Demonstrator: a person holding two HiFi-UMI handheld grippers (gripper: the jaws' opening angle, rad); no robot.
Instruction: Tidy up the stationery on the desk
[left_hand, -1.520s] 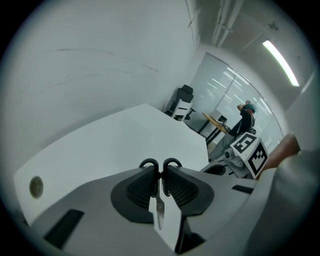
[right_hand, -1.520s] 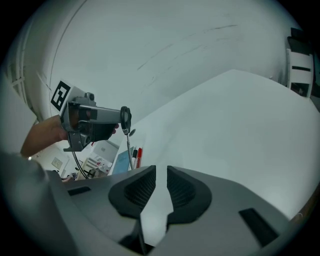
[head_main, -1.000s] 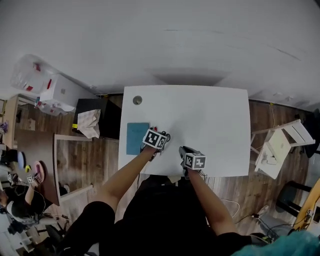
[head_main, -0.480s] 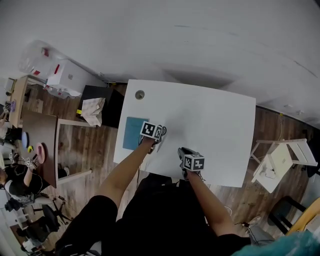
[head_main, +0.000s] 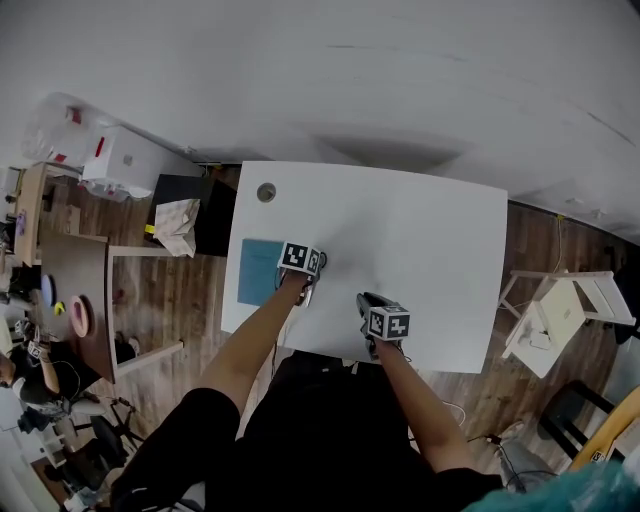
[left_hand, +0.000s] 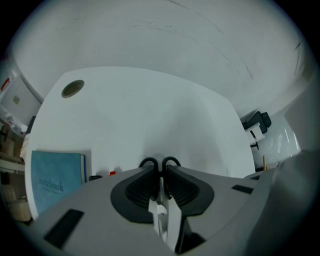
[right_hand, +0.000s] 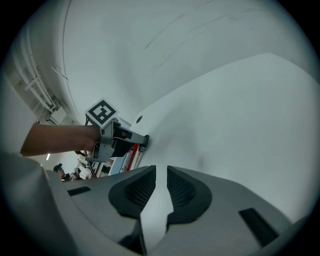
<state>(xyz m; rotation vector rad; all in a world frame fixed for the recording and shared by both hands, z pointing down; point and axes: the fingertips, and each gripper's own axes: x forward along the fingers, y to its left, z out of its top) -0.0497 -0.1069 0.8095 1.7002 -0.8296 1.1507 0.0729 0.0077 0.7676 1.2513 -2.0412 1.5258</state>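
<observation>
My left gripper (head_main: 305, 278) is shut on a pair of scissors (left_hand: 160, 163). Their black handle loops stick out past the pads and the pale blades run back between the jaws. It hangs low over the white desk (head_main: 430, 250), just right of a blue notebook (head_main: 258, 271) (left_hand: 54, 181). Small red and black pen ends (left_hand: 111, 173) lie beside the notebook. My right gripper (head_main: 372, 303) (right_hand: 160, 182) hovers near the front edge, its jaws a little apart with only bare desk between them. In its view the left gripper (right_hand: 142, 140) shows at the left.
A round cable hole (head_main: 266, 192) (left_hand: 73, 88) sits at the desk's far left corner. A black box (head_main: 195, 215) stands left of the desk and a white chair (head_main: 560, 300) to its right. The wall runs close behind the desk.
My left gripper has sunk toward the desk beside the notebook and rolled, still holding the scissors. The right gripper has shifted only slightly.
</observation>
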